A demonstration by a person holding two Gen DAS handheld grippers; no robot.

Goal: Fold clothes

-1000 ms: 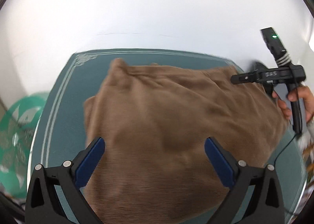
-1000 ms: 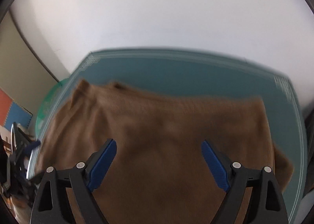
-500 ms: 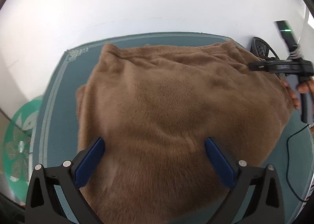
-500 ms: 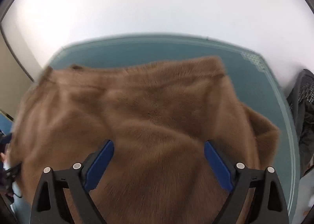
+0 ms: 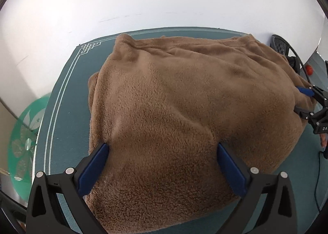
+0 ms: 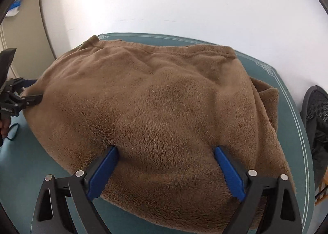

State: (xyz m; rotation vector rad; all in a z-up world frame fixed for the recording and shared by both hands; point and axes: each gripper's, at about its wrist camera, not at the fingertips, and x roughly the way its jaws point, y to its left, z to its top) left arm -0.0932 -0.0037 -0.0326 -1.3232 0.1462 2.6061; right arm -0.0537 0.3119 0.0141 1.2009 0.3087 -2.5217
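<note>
Pressing into the brown fleece garment (image 5: 174,110) on the teal mat (image 5: 61,98), the left gripper (image 5: 162,156) and right gripper (image 6: 164,158) both have jaws spread wide. Keep pressure even across the layers; the garment appears doubled over, though hidden edges make that uncertain.

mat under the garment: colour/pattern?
Teal mat with thin white double border lines and a fret-style corner ornament; clearest in the left wrist view.

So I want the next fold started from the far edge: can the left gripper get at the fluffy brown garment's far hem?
Probably yes: left gripper is open, and nothing lies on the brown garment before its far hem.
</note>
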